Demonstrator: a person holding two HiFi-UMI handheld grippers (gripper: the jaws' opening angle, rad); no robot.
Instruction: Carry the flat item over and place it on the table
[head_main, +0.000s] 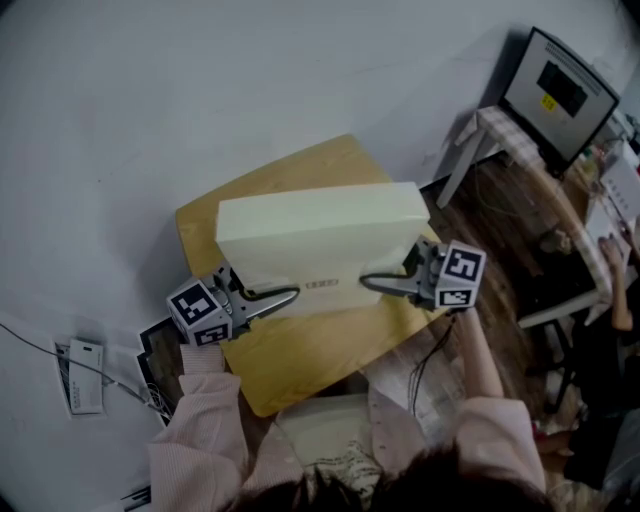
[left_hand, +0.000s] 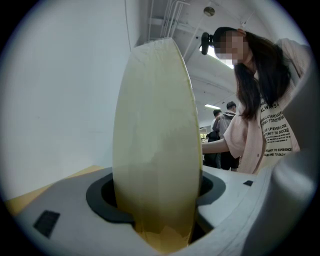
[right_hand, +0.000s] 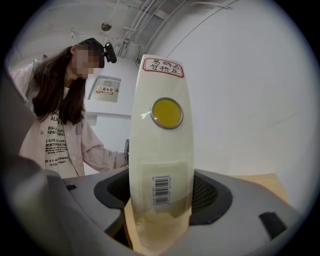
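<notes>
Table (head_main: 300, 375), left gripper (head_main: 283, 297), right gripper (head_main: 368, 283) fingers clamping box (head_main: 320, 235), barcode (right_hand: 161, 190) only right gripper view

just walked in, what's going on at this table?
A person holds a flat cream box on edge over a small wooden table, with one gripper at each end. The left gripper and the right gripper both have their jaws closed on it. Whether its lower edge touches the tabletop can't be told.
</notes>
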